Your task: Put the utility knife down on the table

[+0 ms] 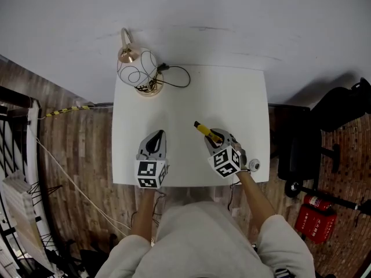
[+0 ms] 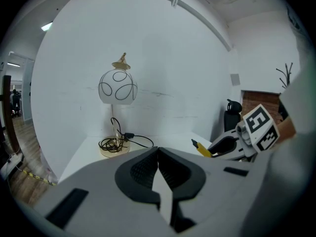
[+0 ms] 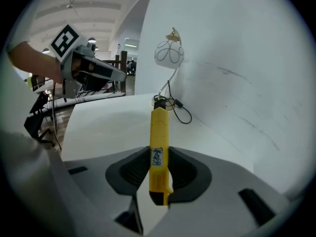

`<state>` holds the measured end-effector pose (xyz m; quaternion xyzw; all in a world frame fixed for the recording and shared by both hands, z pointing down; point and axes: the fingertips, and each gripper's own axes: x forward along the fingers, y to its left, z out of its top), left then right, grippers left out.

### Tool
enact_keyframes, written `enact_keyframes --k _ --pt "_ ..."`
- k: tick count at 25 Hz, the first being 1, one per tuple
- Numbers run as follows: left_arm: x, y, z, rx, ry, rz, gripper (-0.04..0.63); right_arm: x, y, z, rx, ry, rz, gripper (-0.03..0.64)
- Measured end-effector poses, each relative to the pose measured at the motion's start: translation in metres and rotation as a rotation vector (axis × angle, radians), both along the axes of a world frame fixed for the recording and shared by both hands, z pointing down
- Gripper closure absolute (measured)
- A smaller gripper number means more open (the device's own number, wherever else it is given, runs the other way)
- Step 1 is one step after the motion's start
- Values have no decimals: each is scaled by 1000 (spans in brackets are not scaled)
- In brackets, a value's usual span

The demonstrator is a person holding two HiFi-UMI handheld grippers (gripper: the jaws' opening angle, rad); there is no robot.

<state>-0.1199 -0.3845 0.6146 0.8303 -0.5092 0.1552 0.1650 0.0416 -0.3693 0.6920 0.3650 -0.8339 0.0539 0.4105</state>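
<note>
The white table (image 1: 232, 97) is basically bare. There's only a globe lamp (image 1: 138, 68) at its far left corner with a black cord (image 1: 174, 77) looped beside it, so there's plenty of free surface to land on.

Task-wise I'd call this not done yet. The utility knife (image 3: 159, 147) isn't lying on the table. It's gripped in the right gripper (image 1: 215, 136), over the near right part of the tabletop. What's left, as I read it, is bringing it down flat, letting go and backing the gripper off.

The left gripper (image 1: 155, 138) hangs over the near left part of the table. Its jaws are pressed together with nothing between them (just along for the ride, looks like).

The right gripper is angled down toward the tabletop. Its jaws stand partway apart only because they're pinching the yellow knife across the rear half of its handle, with a pad flat against each side in the right gripper view. The knife sticks out ahead of the jaws, its dark nose aimed at the lamp at the far end. I can't tell from the head view whether that nose touches the table or floats just above it.
</note>
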Motion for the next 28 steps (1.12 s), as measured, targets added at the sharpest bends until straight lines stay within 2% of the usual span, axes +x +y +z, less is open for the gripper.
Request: enact_keyframes --k 8,12,17,22,28 --pt "-11 3 2 -5 5 -18 589 -18 -9 22 35 222 -238 508" --pt "-17 5 1 -3 9 -31 589 -26 -10 32 31 296 -326 508" --pt "-26 8 2 -6 12 -49 589 -32 -13 50 -4 349 -392 508" --pt "-32 11 4 -9 10 -60 589 -36 -17 73 -87 368 -416 508" --pt "-36 12 6 -15 10 -65 589 -37 -22 94 -142 409 -444 508"
